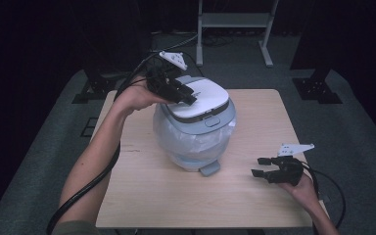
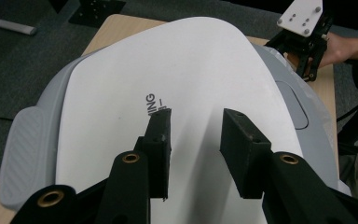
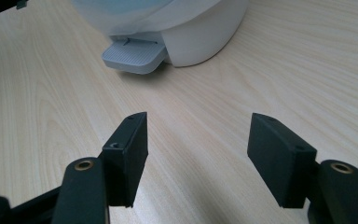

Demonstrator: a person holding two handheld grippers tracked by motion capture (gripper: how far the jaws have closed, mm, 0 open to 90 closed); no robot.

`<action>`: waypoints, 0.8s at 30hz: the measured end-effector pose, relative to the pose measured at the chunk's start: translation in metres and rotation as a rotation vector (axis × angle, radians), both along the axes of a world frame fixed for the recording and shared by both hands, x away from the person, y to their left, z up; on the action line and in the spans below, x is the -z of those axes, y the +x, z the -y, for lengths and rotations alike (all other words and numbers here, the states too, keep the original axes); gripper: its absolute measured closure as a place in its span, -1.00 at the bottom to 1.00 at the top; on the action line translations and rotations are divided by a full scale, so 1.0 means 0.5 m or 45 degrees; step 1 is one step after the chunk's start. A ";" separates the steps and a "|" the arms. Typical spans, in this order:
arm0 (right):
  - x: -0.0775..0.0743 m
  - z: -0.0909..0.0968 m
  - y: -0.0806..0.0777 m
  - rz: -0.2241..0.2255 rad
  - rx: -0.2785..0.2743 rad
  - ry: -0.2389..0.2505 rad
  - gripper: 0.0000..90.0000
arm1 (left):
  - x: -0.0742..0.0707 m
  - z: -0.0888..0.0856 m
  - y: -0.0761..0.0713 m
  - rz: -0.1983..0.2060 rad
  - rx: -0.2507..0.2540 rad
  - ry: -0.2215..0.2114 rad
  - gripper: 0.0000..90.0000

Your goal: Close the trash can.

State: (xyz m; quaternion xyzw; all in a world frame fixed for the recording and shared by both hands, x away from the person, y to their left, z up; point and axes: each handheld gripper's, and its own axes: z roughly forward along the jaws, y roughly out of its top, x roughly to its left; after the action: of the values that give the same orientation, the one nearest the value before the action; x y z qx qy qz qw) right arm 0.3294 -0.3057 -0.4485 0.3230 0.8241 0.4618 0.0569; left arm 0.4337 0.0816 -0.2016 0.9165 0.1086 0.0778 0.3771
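A small pedal bin [image 1: 196, 134] stands mid-table, with a white lid [image 1: 204, 99] [image 2: 168, 70] in a grey rim, a clear plastic liner and a grey foot pedal [image 1: 209, 168] [image 3: 133, 56] at its base. The lid is down. My left gripper [image 1: 191, 96] [image 2: 193, 135] hovers open just over the back part of the lid, jaws apart with nothing between them. My right gripper [image 1: 258, 167] [image 3: 196, 149] is open low over the table, right of the bin, its jaws aimed at the pedal and a short way from it. It also appears beyond the lid [image 2: 307, 70].
The wooden table [image 1: 142, 196] has bare surface in front of and to both sides of the bin. On the carpeted floor behind it stand a white metal frame [image 1: 235, 22] and black stand feet [image 1: 318, 90]. A thick cable [image 1: 90, 186] trails along the left forearm.
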 end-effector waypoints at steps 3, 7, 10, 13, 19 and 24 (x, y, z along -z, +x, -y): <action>0.001 -0.001 0.000 -0.003 0.000 -0.003 -0.18 | 0.004 0.005 -0.001 0.002 0.011 0.011 0.38; 0.000 0.000 -0.001 -0.004 0.001 -0.004 -0.18 | 0.010 0.013 -0.001 -0.012 0.013 0.005 0.34; 0.000 0.000 -0.001 -0.005 0.003 -0.004 -0.18 | 0.013 0.019 -0.001 -0.014 0.018 0.009 0.33; 0.000 -0.001 -0.001 0.001 0.000 -0.005 -0.18 | 0.016 0.027 -0.002 -0.011 0.025 0.018 0.33; 0.000 0.000 -0.001 -0.001 0.002 -0.006 -0.18 | 0.022 0.038 -0.001 -0.012 0.027 0.032 0.31; -0.001 0.000 -0.002 0.002 0.003 -0.005 -0.18 | 0.024 0.041 -0.001 -0.009 0.016 0.022 0.29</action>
State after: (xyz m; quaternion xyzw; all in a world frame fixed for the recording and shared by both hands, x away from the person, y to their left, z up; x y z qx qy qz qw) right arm 0.3286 -0.3058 -0.4480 0.3236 0.8245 0.4605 0.0587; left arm 0.4332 0.0611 -0.2138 0.9206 0.1034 0.0731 0.3694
